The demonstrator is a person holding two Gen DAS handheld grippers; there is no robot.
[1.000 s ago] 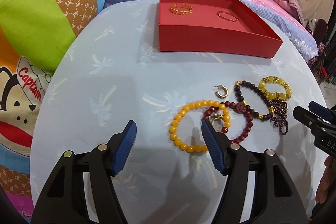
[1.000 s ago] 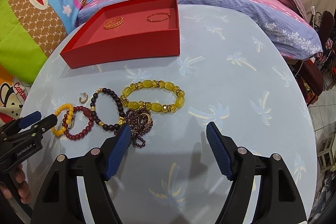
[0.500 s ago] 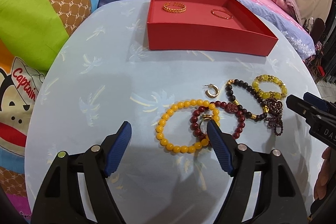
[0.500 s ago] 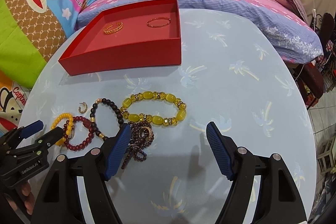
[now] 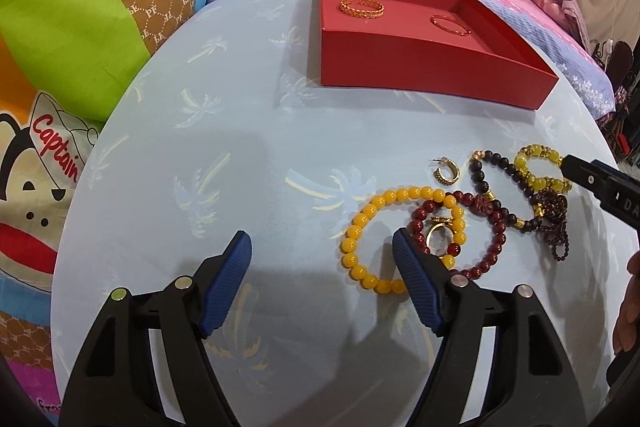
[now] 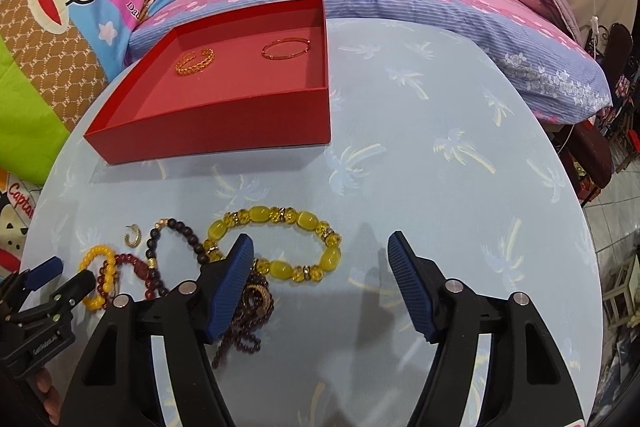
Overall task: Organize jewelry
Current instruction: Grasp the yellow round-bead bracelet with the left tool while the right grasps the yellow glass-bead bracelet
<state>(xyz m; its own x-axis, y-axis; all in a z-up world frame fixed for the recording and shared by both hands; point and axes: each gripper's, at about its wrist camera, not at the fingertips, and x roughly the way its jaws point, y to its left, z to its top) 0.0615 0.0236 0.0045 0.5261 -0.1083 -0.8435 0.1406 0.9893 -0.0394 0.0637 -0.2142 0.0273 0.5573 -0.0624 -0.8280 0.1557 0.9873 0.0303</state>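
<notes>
1. Jewelry, a tangle of round bead bracelets (image 5: 460, 223), lies at 5 o'clock from the red cardboard box (image 5: 420, 83).
2. Left gripper (image 5: 322, 259) and right gripper (image 6: 320, 259) are held wide open, empty.
3. Neighbours could be dragged along, since the loops overlap.

Bare pale-blue tabletop (image 6: 460, 187) at your two o'clock; the shallow red cardboard tray (image 6: 224, 123) blocks eleven o'clock.
</notes>
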